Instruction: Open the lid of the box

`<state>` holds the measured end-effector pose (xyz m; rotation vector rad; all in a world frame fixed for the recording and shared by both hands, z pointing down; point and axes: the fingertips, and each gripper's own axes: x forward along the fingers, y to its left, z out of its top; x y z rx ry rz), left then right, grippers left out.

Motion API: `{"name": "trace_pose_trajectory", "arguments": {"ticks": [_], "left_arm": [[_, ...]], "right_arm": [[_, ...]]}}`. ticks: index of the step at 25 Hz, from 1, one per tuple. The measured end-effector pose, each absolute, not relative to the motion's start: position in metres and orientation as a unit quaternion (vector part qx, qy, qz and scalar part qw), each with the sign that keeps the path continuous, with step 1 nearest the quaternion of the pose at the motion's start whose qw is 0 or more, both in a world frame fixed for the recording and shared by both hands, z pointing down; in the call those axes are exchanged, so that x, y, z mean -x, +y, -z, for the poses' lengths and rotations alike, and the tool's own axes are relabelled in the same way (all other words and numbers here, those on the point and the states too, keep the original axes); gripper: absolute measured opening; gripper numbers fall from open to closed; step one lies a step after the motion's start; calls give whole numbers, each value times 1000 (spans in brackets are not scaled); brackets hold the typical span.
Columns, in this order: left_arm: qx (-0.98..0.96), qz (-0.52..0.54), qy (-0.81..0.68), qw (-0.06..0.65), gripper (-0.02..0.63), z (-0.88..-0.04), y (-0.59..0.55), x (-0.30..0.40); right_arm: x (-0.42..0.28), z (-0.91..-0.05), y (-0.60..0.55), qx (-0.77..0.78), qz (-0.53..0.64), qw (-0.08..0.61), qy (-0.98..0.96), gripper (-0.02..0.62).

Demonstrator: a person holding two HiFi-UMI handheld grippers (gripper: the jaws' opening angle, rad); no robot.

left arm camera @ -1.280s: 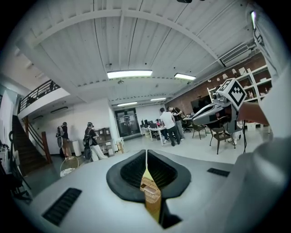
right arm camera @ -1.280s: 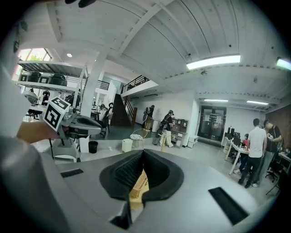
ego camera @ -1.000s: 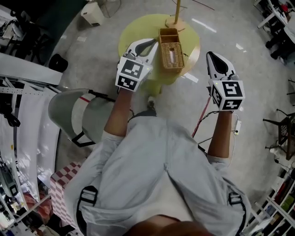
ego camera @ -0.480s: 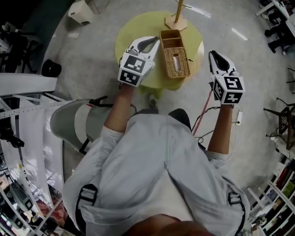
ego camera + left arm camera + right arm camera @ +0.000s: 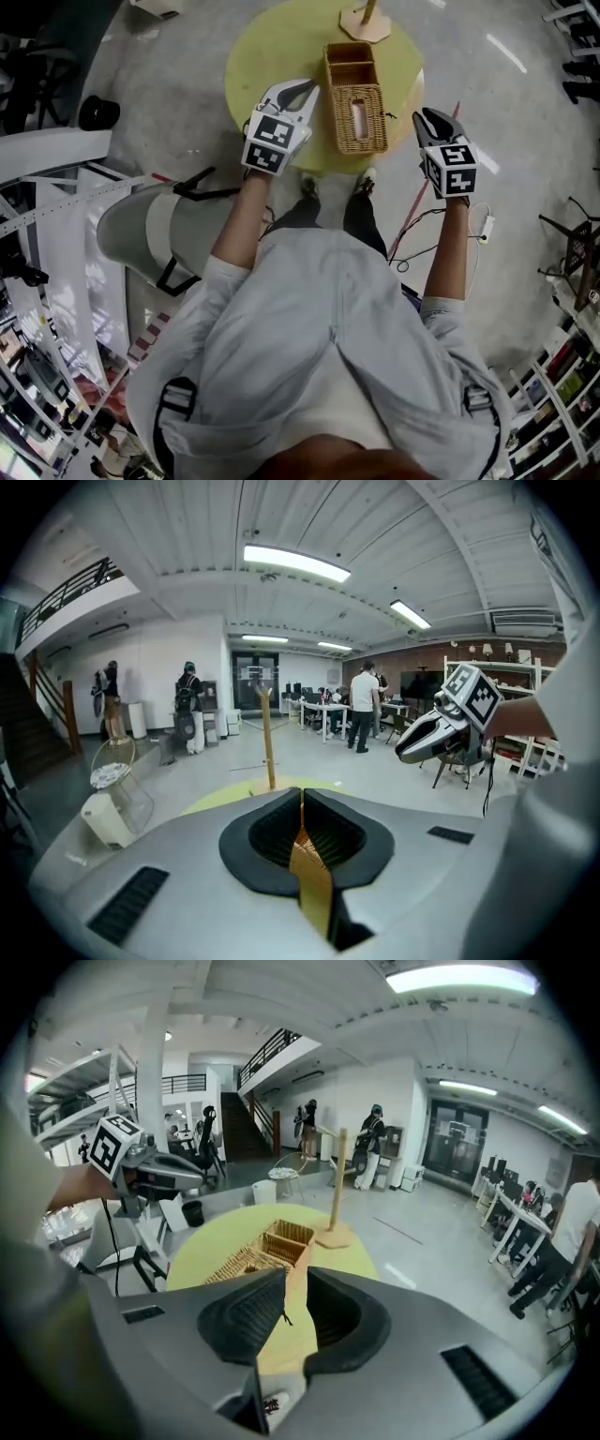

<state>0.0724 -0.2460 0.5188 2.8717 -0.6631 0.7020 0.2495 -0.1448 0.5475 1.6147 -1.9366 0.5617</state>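
Observation:
A long wicker box (image 5: 354, 97) lies on the round yellow table (image 5: 272, 47); its far compartment is uncovered and its near part has a lid with a slot. My left gripper (image 5: 302, 88) hovers just left of the box, jaws shut on nothing (image 5: 302, 799). My right gripper (image 5: 428, 114) hangs beyond the table's right edge, apart from the box, its jaws a narrow gap apart and empty (image 5: 295, 1283). In the right gripper view the box (image 5: 267, 1246) lies ahead and to the left.
A wooden stand (image 5: 366, 23) rises from the table's far side behind the box. A grey chair (image 5: 141, 225) is at my left, a red cable and white plug (image 5: 483, 225) lie on the floor at right. Several people stand far off in the hall.
The table and box now lie closer below me. My right gripper has moved up and in toward the table's right edge. The left gripper stays beside the box.

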Motion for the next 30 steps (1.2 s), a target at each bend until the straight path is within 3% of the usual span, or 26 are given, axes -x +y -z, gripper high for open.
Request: {"name": "trace_pose_trajectory", "arguments": {"ticks": [8, 19, 26, 30], "left_arm": [[-920, -284, -257, 87, 36, -564, -245, -81], [-894, -343, -274, 92, 37, -597, -227, -87], [-886, -343, -296, 103, 37, -603, -227, -78], [-886, -334, -303, 105, 36, -599, -226, -76]], "right_arm": [[-260, -632, -157, -512, -252, 330, -752, 101], [-248, -704, -151, -421, -291, 354, -783, 114], [-242, -700, -158, -420, -282, 342, -792, 34], [-244, -689, -160, -422, -272, 341, -795, 25]]}}
